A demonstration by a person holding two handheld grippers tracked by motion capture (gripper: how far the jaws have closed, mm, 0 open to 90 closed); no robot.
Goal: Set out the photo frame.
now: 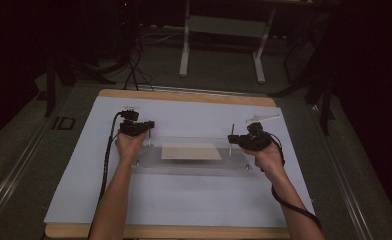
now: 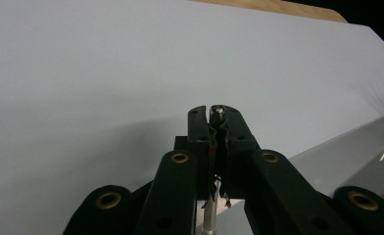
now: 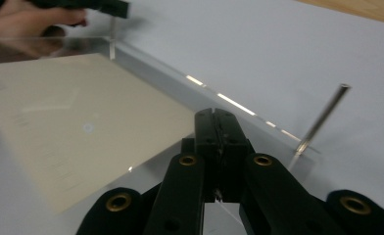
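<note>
On the counter: a wooden counter with rounded far corners, nearly all covered by a large pale blue-grey sheet.
Room: dim; grey floor, a white-legged frame beyond the far edge, dark cables on the floor at far left.
Main thing: a clear rectangular acrylic plate with a beige card under or inside it, lying flat at the middle of the sheet, between the two hands.
Long axis: runs left to right across the counter, parallel to the near edge; the card lies the same way.
Posts: thin upright metal rods at the plate's corners; one stands at the far right corner, seen leaning in the right gripper view, another at the far left corner.
Left gripper: held in the left hand at the plate's far left corner; in the left gripper view its black fingers are clenched on the top of a slim metal post, whose shaft shows again below them.
Right gripper: held in the right hand at the plate's right end; in the right gripper view the black fingers are pressed together, above the plate's edge; whether anything is between them I cannot tell.
Cables: a black cable trails back along the left forearm, another loops beside the right.
</note>
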